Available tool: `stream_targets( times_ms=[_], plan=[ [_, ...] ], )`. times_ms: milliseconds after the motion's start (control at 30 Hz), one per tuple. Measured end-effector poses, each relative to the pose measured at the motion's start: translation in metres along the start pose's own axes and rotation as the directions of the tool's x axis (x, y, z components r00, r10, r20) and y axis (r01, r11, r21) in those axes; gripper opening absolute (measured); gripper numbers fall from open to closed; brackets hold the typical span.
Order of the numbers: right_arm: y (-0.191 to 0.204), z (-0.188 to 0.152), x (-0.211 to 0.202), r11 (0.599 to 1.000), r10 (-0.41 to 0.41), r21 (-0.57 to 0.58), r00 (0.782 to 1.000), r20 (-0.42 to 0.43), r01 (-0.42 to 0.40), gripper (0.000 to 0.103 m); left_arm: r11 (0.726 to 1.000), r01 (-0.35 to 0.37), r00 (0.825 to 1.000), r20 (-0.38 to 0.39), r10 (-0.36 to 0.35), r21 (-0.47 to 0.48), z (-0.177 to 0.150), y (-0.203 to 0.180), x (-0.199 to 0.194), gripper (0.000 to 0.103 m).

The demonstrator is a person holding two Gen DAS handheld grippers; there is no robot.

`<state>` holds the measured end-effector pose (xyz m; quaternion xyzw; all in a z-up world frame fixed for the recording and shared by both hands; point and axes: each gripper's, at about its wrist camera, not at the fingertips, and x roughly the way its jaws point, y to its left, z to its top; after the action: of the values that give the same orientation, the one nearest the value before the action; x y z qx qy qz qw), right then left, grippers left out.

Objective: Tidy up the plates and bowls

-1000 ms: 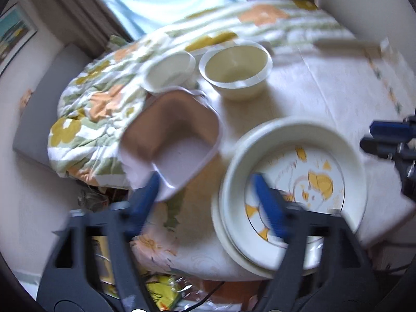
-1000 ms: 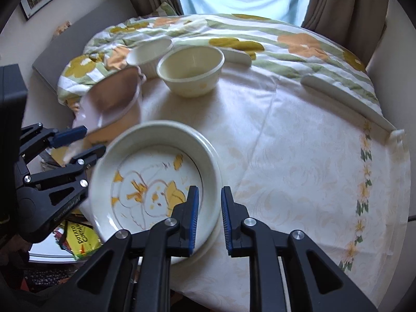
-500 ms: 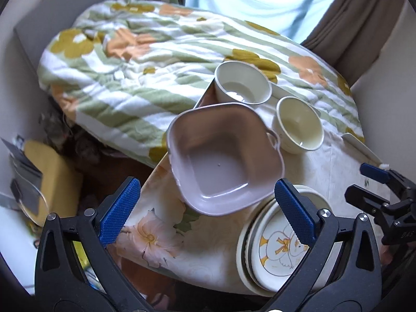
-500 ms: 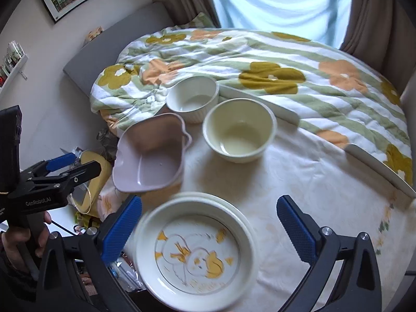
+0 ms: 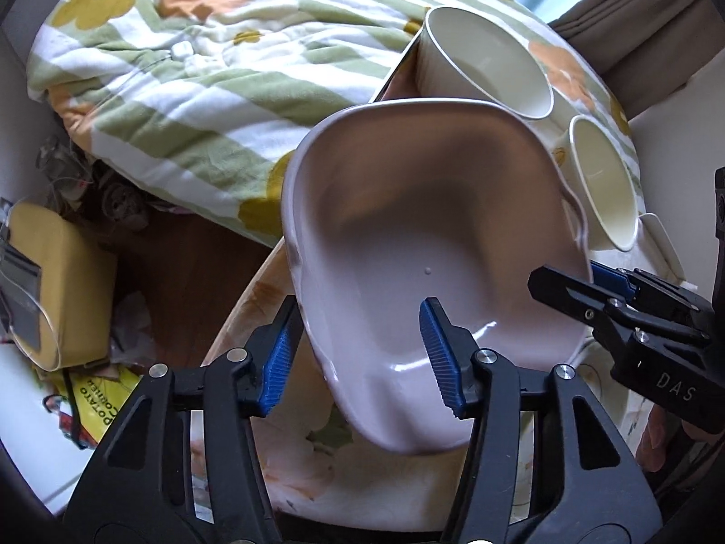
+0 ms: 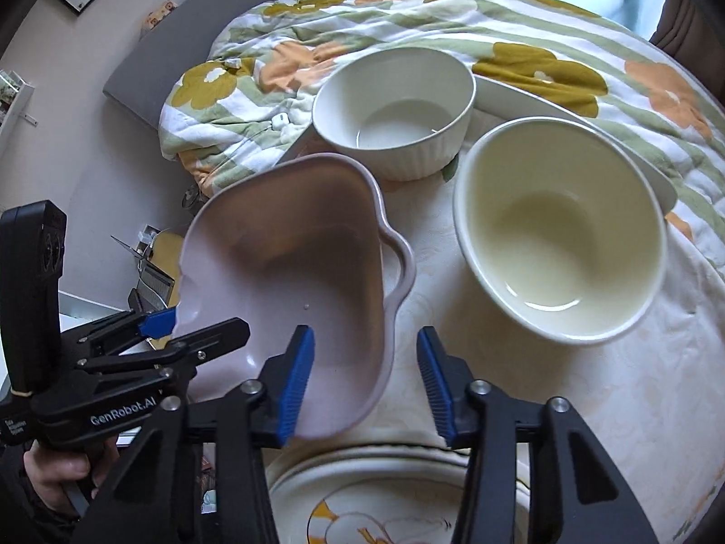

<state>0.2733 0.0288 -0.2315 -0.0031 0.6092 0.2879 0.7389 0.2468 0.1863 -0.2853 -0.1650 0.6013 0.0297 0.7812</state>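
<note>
A pale pink square dish [image 5: 426, 245] with a lobed handle sits tilted at the table's left edge; it also shows in the right wrist view [image 6: 290, 290]. My left gripper [image 5: 358, 353] straddles its near rim, jaws partly open, not clamped. My right gripper [image 6: 364, 378] is open, its left finger over the dish's near rim, the other over the tablecloth; it shows from the side in the left wrist view [image 5: 607, 285]. A white ribbed bowl [image 6: 394, 109] and a cream bowl [image 6: 562, 235] stand behind. A stack of plates with a cartoon print [image 6: 385, 498] lies under my right gripper.
The round table's cloth [image 6: 611, 408] is pale with flowers. A floral quilt [image 5: 181, 59] on a bed lies just beyond the table. A yellow box [image 5: 59, 285] and clutter sit on the floor at left. A long white tray [image 6: 566, 122] lies behind the bowls.
Both grippers have moved in close to the pink dish and narrowed their jaws around its rims. The dish now looks tilted up at its near side.
</note>
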Motion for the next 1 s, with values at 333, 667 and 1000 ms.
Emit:
stream_targets(
  times_ms=[333, 667, 1000],
  plan=[
    [-0.006, 0.004, 0.014, 0.999, -0.029, 0.015, 1.0, -0.004, 0.029, 0.018, 0.999, -0.017, 1.0, -0.008, 0.017, 0.035, 0.01, 0.001, 0.012, 0.015],
    [-0.003, -0.001, 0.003, 1.0, -0.026, 0.016, 0.999, 0.042, 0.025, 0.014, 0.997, -0.043, 0.998, 0.038, 0.041, 0.057, 0.009, -0.005, -0.005, 0.014],
    [-0.008, -0.034, -0.07, 1.0, -0.014, 0.013, 0.985, 0.173, 0.011, 0.014, 0.988, -0.075, 0.984, 0.17, 0.051, 0.136, -0.014, -0.061, -0.072, 0.014]
  ],
)
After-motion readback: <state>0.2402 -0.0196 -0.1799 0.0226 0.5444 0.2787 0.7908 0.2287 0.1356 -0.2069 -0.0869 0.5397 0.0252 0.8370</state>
